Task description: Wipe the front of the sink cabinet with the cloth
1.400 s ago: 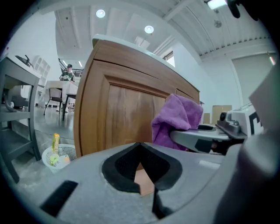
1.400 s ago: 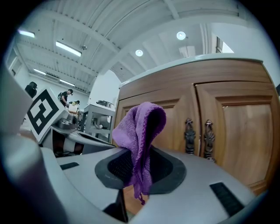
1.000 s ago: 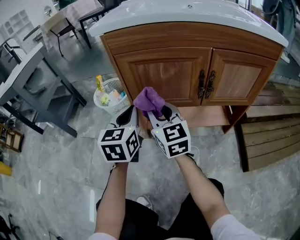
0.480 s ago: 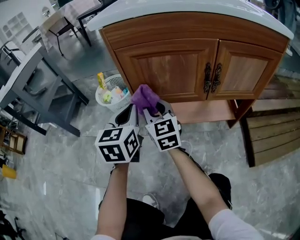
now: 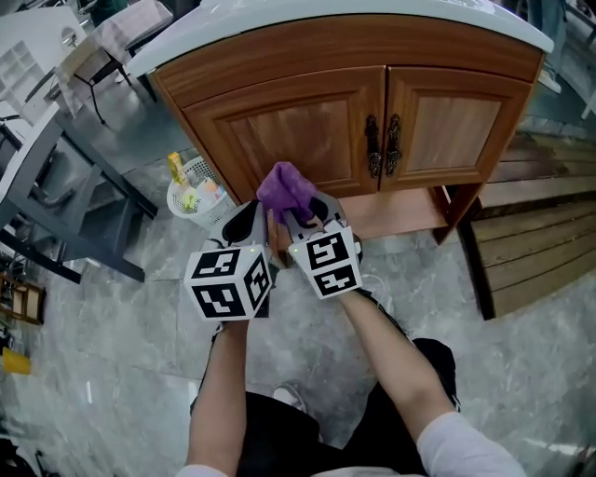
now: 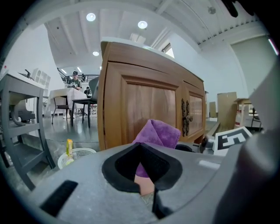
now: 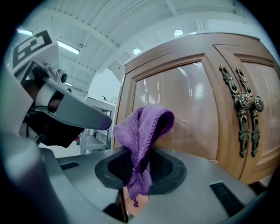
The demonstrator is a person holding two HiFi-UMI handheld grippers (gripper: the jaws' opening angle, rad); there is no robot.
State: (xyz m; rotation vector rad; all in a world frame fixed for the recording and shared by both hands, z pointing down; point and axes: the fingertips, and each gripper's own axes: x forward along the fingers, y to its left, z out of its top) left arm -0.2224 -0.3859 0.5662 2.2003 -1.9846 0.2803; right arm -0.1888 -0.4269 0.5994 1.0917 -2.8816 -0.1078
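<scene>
A purple cloth (image 5: 284, 189) sticks up from my right gripper (image 5: 298, 212), whose jaws are shut on it; in the right gripper view the cloth (image 7: 142, 131) stands just short of the left door panel. The wooden sink cabinet (image 5: 307, 130) has two doors with dark ornate handles (image 5: 382, 144) at the middle, also seen as handles (image 7: 245, 105) in the right gripper view. My left gripper (image 5: 250, 224) is beside the right one, shut on nothing; the cloth (image 6: 158, 133) shows past its tip, with the cabinet (image 6: 144, 109) beyond.
A white basket (image 5: 194, 194) with bottles stands on the floor left of the cabinet. Grey tables (image 5: 47, 186) are further left. Wooden slats (image 5: 531, 252) lie to the right. A white countertop (image 5: 279, 19) overhangs the doors.
Both grippers and the cloth have come a little closer to the left cabinet door; the view shifted so the cabinet sits more to the left.
</scene>
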